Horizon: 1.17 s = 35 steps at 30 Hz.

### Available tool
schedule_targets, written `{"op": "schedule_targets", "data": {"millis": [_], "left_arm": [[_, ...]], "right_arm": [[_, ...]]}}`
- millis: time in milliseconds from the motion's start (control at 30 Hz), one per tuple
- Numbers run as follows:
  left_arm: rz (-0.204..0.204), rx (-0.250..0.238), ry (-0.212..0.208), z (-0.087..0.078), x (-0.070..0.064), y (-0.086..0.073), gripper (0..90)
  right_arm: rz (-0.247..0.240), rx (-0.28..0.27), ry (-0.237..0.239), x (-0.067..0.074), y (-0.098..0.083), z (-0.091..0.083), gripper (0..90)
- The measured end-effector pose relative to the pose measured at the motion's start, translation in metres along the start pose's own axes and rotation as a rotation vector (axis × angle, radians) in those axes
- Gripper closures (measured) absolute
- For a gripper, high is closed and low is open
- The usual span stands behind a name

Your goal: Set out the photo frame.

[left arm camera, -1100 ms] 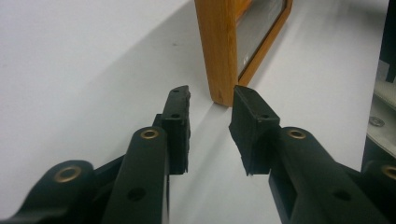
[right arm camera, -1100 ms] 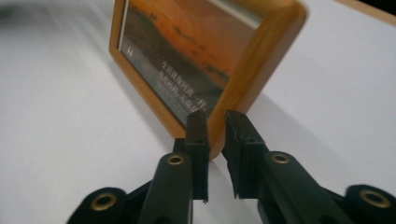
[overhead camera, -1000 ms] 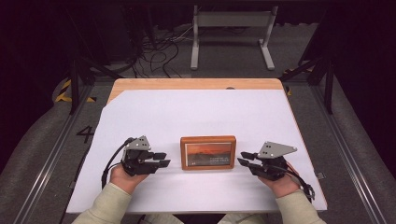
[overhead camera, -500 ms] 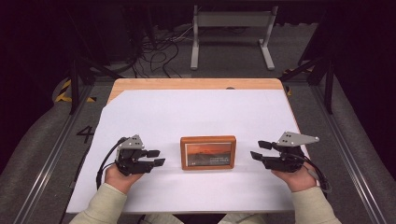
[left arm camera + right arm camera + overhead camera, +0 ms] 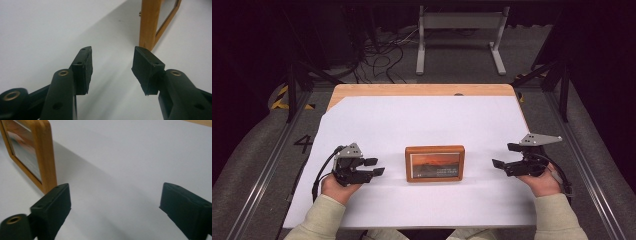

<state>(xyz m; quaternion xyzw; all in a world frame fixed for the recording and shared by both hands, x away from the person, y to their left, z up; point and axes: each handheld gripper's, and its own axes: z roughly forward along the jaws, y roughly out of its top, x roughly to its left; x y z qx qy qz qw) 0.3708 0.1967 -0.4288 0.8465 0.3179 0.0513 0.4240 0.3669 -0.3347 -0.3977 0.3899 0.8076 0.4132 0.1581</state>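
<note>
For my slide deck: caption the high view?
Wooden picture frame stands untouched on white table between left hand-held gripper and right hand-held gripper, both open.

Smooth wooden picture frame (image 5: 435, 163) with a seemingly glossy pane stands on matt white paper (image 5: 422, 120)

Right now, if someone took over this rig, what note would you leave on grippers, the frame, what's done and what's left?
Left gripper: open, nothing between the jaws, which have just been opening; it sits left of the picture frame, apart from it.
Right gripper: open wide, empty, jaws just opened; it sits right of the frame, clearly apart.
Frame: upright on the white sheet between the two grippers, picture side toward the person.
Done: frame appears set down and released.
Left: probably just drawing both hands clear; nothing else visibly pending.
</note>
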Motion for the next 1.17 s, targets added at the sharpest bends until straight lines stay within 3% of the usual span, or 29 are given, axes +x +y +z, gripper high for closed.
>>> {"op": "schedule_targets", "data": {"millis": [133, 433, 600, 667, 767, 1167], "left_arm": [[-0.005, -0.001, 0.005, 0.001, 0.003, -0.001, 46.4], [0.019, -0.032, 0.046, 0.007, 0.007, -0.007, 39.7], [0.009, -0.035, 0.039, 0.008, 0.008, -0.008, 38.4], [0.003, -0.036, 0.04, 0.008, 0.008, -0.009, 38.2], [0.008, -0.036, 0.038, 0.008, 0.008, -0.009, 37.9], [-0.008, -0.029, 0.04, 0.009, 0.01, -0.009, 35.9]], "right_arm": [[0.011, -0.023, 0.009, -0.01, -0.01, 0.006, 0.1], [-0.012, -0.038, 0.032, -0.014, -0.029, 0.027, 0.0], [-0.011, -0.002, 0.035, -0.014, -0.039, 0.04, 0.0], [-0.041, 0.019, 0.02, -0.01, -0.038, 0.043, 0.0], [-0.041, 0.022, 0.029, -0.009, -0.038, 0.043, 0.0], [-0.001, 0.009, 0.041, -0.005, -0.035, 0.043, 0.0]]}}
